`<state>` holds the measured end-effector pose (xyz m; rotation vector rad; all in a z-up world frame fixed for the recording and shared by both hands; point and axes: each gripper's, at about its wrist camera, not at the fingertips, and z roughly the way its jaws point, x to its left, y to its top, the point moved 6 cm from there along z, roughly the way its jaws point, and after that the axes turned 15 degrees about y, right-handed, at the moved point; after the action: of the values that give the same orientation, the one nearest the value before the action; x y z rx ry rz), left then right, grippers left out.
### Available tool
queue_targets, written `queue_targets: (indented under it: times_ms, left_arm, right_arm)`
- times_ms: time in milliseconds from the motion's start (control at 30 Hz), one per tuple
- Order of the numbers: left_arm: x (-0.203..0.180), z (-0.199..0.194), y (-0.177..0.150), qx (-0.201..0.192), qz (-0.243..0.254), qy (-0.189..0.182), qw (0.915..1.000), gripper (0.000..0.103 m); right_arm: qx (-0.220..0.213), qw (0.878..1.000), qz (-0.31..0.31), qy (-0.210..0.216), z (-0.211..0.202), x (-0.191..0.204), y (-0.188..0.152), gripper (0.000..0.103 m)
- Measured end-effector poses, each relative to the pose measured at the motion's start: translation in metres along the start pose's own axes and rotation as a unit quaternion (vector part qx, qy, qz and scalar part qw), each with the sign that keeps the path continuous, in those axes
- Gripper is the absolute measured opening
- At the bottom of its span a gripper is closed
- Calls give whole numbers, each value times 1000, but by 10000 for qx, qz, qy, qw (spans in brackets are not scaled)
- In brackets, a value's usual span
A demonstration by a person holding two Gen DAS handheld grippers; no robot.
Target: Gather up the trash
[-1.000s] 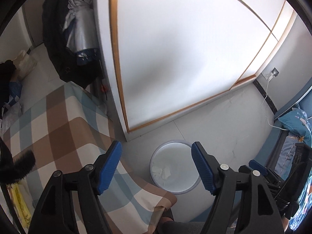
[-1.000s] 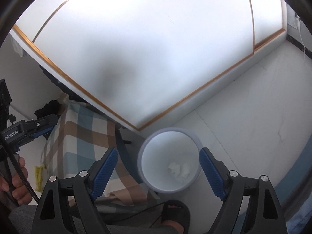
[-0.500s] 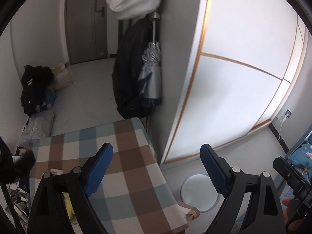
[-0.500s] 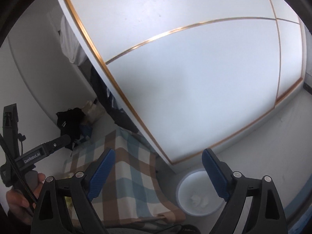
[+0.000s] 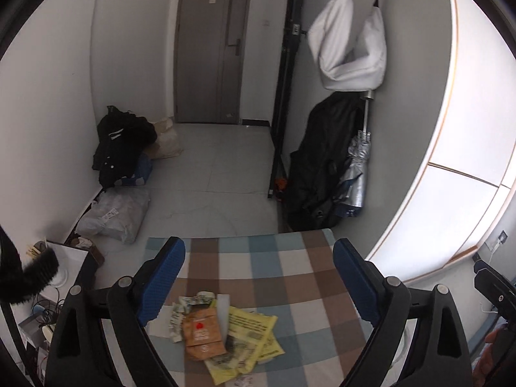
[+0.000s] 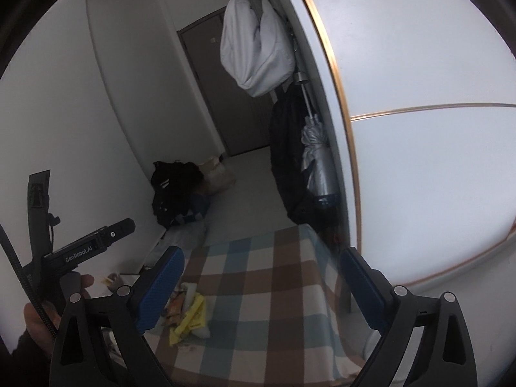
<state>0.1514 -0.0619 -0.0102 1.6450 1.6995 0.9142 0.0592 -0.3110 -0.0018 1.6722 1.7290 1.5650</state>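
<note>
A pile of trash (image 5: 225,332) lies on the checked tablecloth (image 5: 290,274): yellow wrappers, a brown packet with a red mark, and crumpled white paper. My left gripper (image 5: 258,245) hangs above the table, its jaws wide and still opening, with nothing between them; the pile shows just below its fingers. The right wrist view has the same trash (image 6: 188,312) low on the left, beside the left blue pad. My right gripper (image 6: 262,253) is also opening and holds nothing. A hand carries the left gripper (image 6: 90,248) at that view's left edge.
A white sliding wardrobe door (image 5: 467,161) stands right of the table. A white bag (image 5: 348,42), a black coat (image 5: 319,167) and a silver umbrella (image 5: 354,174) hang beside it. Bags (image 5: 122,145) lie on the floor by the left wall. A cluttered side table (image 5: 67,267) is at the left.
Both views have swung up and away from the white bin on the floor to the checked table and the hallway. The trash pile has come into view. Both pairs of jaws have spread wider.
</note>
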Motion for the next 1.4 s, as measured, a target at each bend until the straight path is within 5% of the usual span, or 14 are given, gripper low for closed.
queue_targets:
  times_ms: [533, 933, 1233, 1400]
  left_arm:
    - [143, 65, -41, 485, -1046, 849, 9897, 92]
    - [183, 82, -59, 1201, -1412, 562, 9810, 92]
    - [208, 83, -63, 1452, -1968, 397, 9688, 92]
    - [208, 88, -63, 1511, -1935, 402, 9686, 92]
  right_arm:
    - [1502, 9855, -612, 494, 151, 91, -76, 98]
    - [2423, 9643, -866, 623, 246, 122, -109, 88]
    - [3664, 9129, -1643, 735, 315, 127, -135, 82]
    - [4302, 8697, -2382, 428, 347, 109, -152, 73]
